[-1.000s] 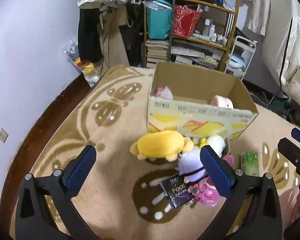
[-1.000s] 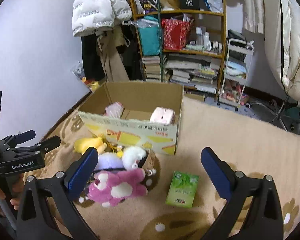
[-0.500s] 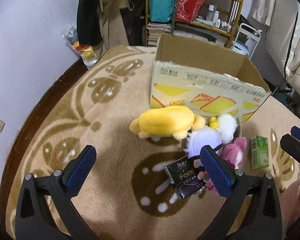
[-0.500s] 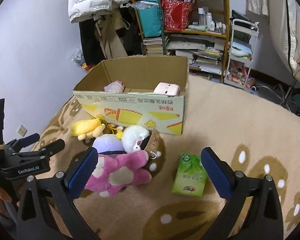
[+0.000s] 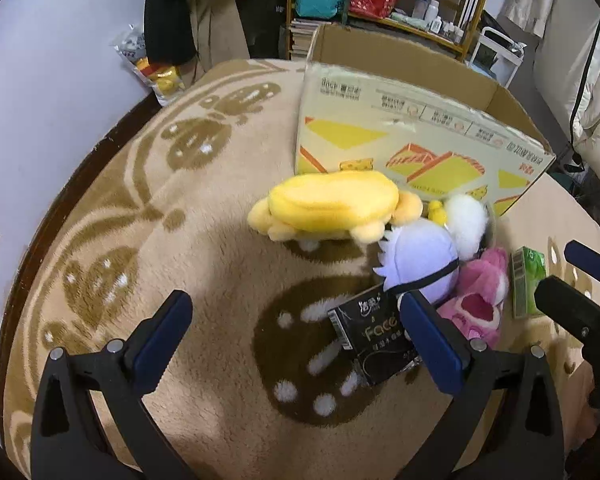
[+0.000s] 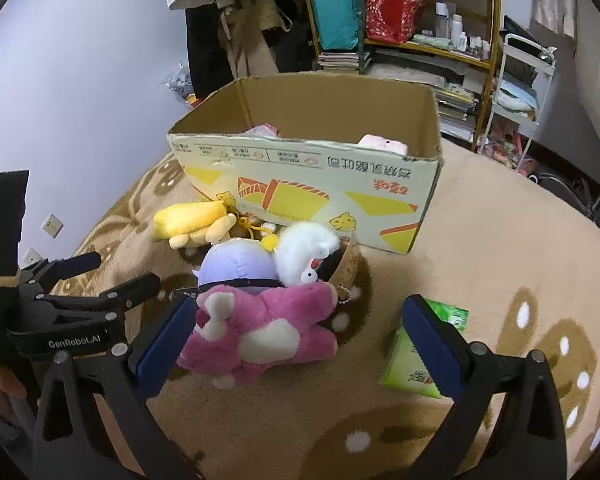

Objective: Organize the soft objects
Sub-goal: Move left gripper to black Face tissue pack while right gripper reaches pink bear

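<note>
Both tongs, left (image 5: pixel 296 344) and right (image 6: pixel 300 342), are hanging wide apart and empty. Toys (image 6: pixel 260 328) are lying just ahead, before the box (image 6: pixel 312 168); crowded together, two may get pinched at once.

"Face" on the black tissue pack (image 5: pixel 374 338); "GenRobot.AI" on the left gripper (image 6: pixel 118 280).

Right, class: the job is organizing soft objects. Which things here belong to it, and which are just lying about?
Belongs to the job:
yellow plush
purple plush
white plush
pink plush
cardboard box

Just lying about:
green tissue pack
black pack
shelf
</note>
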`<state>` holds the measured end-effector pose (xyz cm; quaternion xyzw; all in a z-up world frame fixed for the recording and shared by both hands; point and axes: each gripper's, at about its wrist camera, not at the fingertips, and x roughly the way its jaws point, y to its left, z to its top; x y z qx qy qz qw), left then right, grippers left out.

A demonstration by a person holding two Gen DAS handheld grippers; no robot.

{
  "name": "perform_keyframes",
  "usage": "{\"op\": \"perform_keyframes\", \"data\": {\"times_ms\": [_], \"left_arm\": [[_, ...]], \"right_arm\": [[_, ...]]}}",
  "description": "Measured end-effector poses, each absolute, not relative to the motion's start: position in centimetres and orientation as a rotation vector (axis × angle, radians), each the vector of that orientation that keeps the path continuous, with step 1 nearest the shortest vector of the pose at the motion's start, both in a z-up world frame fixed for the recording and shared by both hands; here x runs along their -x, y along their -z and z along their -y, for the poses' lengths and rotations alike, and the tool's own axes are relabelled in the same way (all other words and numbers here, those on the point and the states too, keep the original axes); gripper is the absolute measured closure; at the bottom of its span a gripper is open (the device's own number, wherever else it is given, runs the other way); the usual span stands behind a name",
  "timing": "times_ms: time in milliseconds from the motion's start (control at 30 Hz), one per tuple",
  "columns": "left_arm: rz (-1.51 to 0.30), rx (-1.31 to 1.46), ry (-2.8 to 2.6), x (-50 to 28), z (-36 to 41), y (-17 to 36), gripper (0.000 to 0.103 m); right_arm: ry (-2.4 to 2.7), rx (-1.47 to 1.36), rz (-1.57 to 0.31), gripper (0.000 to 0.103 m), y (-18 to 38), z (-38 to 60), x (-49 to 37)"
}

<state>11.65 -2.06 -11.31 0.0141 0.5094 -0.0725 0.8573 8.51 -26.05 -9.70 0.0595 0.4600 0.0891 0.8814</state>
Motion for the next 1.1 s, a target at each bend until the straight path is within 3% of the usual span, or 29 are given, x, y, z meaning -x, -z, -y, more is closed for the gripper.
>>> {"op": "perform_keyframes", "data": {"times_ms": [1100], "left_arm": [[-1.183, 0.004, 0.249, -12.8, 3.4, 15.1, 0.001]], "right_arm": [[-0.243, -0.234, -1.065, 0.0, 14.3, 25.6, -12.0]]}}
